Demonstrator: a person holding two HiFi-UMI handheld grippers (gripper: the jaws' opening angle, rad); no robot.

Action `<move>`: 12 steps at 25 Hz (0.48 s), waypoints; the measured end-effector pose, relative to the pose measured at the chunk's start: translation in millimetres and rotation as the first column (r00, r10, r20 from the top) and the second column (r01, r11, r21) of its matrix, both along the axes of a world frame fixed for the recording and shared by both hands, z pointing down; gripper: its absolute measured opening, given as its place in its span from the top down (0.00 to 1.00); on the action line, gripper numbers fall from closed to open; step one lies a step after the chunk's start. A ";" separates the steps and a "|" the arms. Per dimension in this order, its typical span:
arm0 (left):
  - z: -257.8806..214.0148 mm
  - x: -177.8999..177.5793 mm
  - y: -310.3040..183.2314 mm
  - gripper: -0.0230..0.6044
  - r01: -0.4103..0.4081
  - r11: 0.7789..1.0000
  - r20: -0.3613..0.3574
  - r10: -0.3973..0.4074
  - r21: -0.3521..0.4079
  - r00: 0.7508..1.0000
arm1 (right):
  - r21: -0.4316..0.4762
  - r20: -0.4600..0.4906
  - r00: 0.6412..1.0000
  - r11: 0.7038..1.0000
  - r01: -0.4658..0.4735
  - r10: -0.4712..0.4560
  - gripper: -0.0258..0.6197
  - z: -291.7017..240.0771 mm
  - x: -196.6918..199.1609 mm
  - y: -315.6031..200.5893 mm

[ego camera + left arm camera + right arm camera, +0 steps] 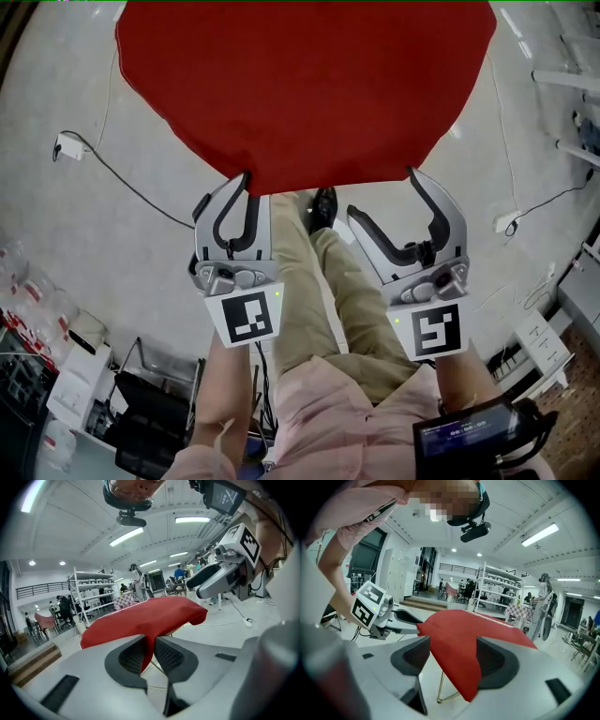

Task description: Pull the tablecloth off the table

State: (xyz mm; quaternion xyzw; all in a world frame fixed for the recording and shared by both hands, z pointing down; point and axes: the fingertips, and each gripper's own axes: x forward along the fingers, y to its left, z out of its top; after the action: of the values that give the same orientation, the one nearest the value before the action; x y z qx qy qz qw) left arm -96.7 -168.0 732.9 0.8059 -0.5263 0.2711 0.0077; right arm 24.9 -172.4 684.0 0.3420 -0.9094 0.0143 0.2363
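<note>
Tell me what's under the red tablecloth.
Below the tablecloth, only a thin metal leg shows, in the right gripper view. The tabletop and the rest of the frame are covered.

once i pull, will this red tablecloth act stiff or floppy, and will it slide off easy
Probably floppy: the tablecloth drapes and folds at its edge. Likely light, since the left gripper pinches a thin hem. It may slide freely; nothing visibly sits on it.

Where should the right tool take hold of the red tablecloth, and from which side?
Grip the tablecloth at its near hanging corner, coming from the person's side: that flap hangs free and thin, between the right tool's open jaws.
</note>
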 end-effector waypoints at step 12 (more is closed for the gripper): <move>-128.5 -6.8 -41.7 0.89 -0.080 0.996 -0.123 0.083 0.030 0.989 | 0.023 -0.036 0.999 1.000 0.002 -0.001 0.50 -52.6 -33.3 -18.3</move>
State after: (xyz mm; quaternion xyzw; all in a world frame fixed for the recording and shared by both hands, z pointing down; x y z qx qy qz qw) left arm -103.5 -209.7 604.4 0.8420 -0.4949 0.2139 0.0194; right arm -8.4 -190.7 631.3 0.3441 -0.9054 -0.0025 0.2488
